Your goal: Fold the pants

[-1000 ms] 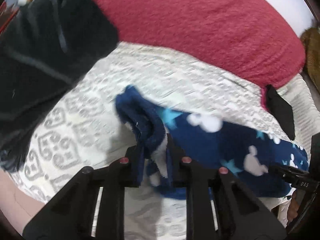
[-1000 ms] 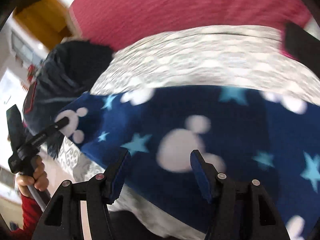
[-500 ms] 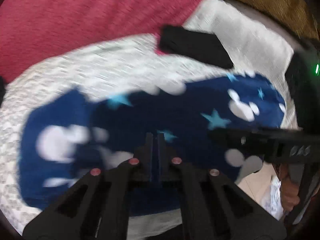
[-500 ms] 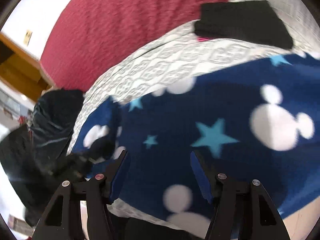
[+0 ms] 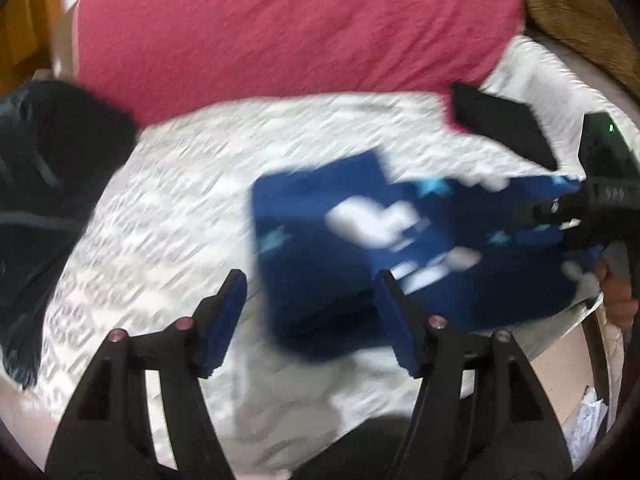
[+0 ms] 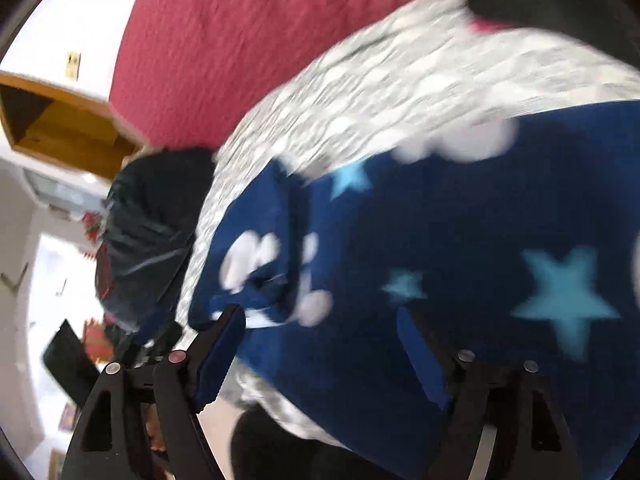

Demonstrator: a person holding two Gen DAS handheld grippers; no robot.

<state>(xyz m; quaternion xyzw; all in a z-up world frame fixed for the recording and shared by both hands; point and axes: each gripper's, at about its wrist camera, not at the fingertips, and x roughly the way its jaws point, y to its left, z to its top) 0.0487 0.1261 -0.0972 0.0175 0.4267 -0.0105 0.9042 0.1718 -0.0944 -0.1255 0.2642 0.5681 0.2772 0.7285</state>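
Observation:
The navy fleece pants [image 5: 360,240] with white mouse heads and light-blue stars lie on the patterned white bedspread [image 5: 168,216], their left end doubled over. My left gripper [image 5: 310,284] hovers at the fold's near-left corner. Its jaws are opening, and the pads press on nothing. In the right wrist view the pants [image 6: 460,240] fill the right half. My right gripper [image 6: 318,320] hangs over their near edge with its jaws opening, and no cloth is pinched. The right gripper [image 5: 600,200] and the hand [image 5: 616,300] holding it show at the left view's right edge. Both views are motion-blurred.
A red blanket [image 5: 280,32] covers the far side of the bed. A dark heap of clothes [image 5: 52,184] lies at the left, and a folded black item [image 5: 500,120] at the far right. A wooden shelf [image 6: 60,124] stands beyond the bed's left end.
My left gripper was shut on a bunched pants end, carried it across to the right, then let go and opened. The pants now lie doubled. My right jaws stand wider.

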